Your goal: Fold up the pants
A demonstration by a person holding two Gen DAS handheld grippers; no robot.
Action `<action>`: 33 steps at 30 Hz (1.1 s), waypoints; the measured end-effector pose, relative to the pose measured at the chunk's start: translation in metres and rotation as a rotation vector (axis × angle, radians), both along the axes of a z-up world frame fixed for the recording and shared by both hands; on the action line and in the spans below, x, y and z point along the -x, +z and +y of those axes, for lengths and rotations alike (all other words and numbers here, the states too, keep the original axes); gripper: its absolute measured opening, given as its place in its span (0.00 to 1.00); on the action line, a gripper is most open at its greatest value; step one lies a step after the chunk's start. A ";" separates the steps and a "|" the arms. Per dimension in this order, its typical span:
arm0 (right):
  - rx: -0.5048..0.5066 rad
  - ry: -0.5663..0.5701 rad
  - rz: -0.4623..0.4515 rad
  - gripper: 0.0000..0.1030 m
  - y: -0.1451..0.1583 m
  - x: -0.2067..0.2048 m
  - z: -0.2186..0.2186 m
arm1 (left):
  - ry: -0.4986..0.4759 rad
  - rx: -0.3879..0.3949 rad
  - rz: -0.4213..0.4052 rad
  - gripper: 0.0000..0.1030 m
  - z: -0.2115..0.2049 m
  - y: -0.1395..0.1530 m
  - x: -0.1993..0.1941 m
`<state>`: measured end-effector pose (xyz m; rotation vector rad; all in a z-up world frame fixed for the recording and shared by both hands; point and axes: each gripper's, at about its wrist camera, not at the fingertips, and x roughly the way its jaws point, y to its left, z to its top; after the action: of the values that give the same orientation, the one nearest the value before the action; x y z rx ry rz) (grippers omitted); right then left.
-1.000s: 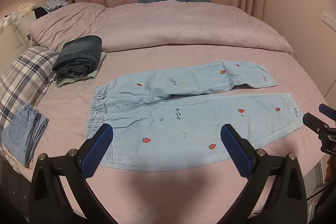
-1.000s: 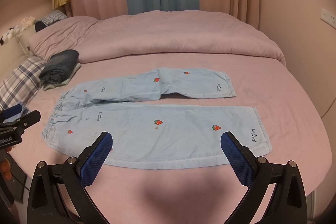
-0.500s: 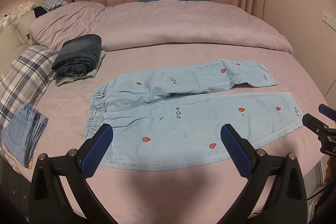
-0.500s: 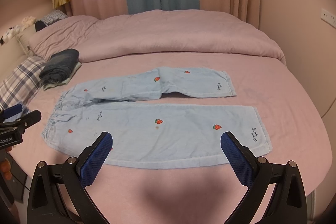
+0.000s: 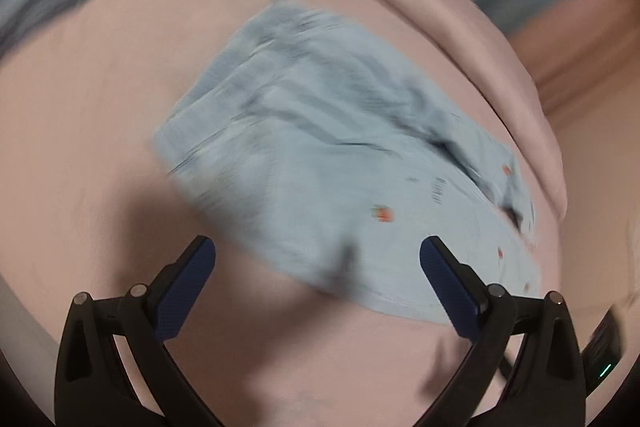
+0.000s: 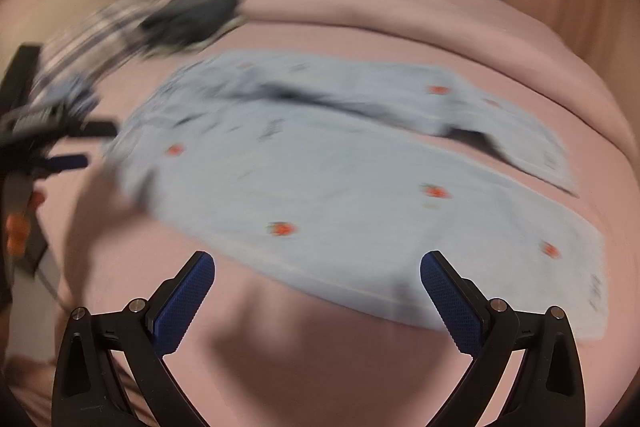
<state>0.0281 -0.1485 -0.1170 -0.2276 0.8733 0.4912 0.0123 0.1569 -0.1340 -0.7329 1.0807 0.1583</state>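
Both views motion-blurred. Left gripper (image 5: pixel 318 257) jaws apart, empty; pants (image 5: pixel 320 179) waistband just ahead. Right gripper (image 6: pixel 318 271) jaws apart, empty; pants (image 6: pixel 340 179) leg edge between fingertips, pink bed (image 6: pixel 300 347) below.

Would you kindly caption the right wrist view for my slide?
Open right gripper hovers above light-blue strawberry-print pants spread on a pink bed.

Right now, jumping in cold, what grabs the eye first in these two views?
The light blue strawberry-print pants spread flat across the middle of the pink bed. Both grippers, left and right, hang wide open at their near edge, touching nothing. A dark folded pile sits far left, blurred.
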 end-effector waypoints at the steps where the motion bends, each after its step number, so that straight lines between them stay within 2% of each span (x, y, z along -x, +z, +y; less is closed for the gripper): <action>1: 0.017 0.049 -0.005 0.99 -0.006 0.001 0.014 | 0.036 0.063 -0.002 0.99 0.009 -0.005 0.003; 5: 0.140 0.192 -0.084 0.99 -0.026 0.007 0.052 | 0.101 0.215 -0.065 0.99 0.027 -0.025 -0.001; 7: 0.200 0.271 -0.133 0.96 -0.036 0.010 0.071 | 0.117 0.238 -0.113 0.99 0.031 -0.029 -0.003; 10: 0.297 0.348 -0.196 0.81 -0.051 0.016 0.093 | 0.137 0.248 -0.162 0.98 0.031 -0.025 -0.018; 12: 0.315 0.373 -0.258 0.79 -0.054 0.017 0.100 | 0.154 0.252 -0.177 0.97 0.036 -0.030 -0.026; 13: 0.321 0.378 -0.288 0.76 -0.053 0.014 0.104 | 0.163 0.241 -0.179 0.91 0.037 -0.030 -0.028; 14: 0.324 0.376 -0.301 0.64 -0.053 0.012 0.108 | 0.172 0.214 -0.174 0.84 0.040 -0.030 -0.033; 15: 0.333 0.374 -0.303 0.55 -0.052 0.009 0.111 | 0.177 0.195 -0.156 0.62 0.042 -0.029 -0.036; 16: 0.338 0.378 -0.288 0.37 -0.052 0.005 0.117 | 0.184 0.180 -0.137 0.35 0.045 -0.031 -0.036; 17: 0.333 0.382 -0.279 0.24 -0.053 0.006 0.123 | 0.189 0.162 -0.106 0.25 0.049 -0.035 -0.038; 19: 0.324 0.386 -0.256 0.12 -0.050 0.006 0.127 | 0.194 0.176 -0.100 0.19 0.057 -0.038 -0.035; 20: 0.314 0.382 -0.240 0.11 -0.047 0.006 0.128 | 0.187 0.145 -0.107 0.17 0.056 -0.033 -0.033; 23: 0.250 0.367 -0.209 0.09 -0.031 0.013 0.120 | 0.144 0.054 -0.152 0.16 0.058 -0.018 -0.019; 27: 0.164 0.380 -0.127 0.09 -0.033 0.027 0.117 | 0.155 0.025 -0.134 0.19 0.068 -0.019 -0.008; 28: 0.181 0.411 -0.129 0.09 -0.040 0.034 0.122 | 0.146 0.003 -0.112 0.25 0.068 -0.022 -0.011; 29: 0.209 0.419 -0.130 0.09 -0.048 0.034 0.126 | 0.118 -0.039 -0.047 0.29 0.067 -0.030 -0.017; 30: 0.220 0.415 -0.122 0.09 -0.053 0.030 0.128 | 0.107 -0.047 -0.022 0.31 0.066 -0.034 -0.021; 32: 0.147 0.395 -0.067 0.13 -0.048 0.020 0.121 | 0.083 -0.081 -0.026 0.35 0.066 -0.027 -0.020; 33: 0.105 0.394 -0.040 0.17 -0.042 0.016 0.117 | 0.079 -0.122 -0.017 0.47 0.066 -0.022 -0.018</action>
<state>0.0119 -0.0320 -0.1593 -0.5097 0.8183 0.8047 0.0299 0.2225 -0.1556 -0.6664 1.0172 0.2824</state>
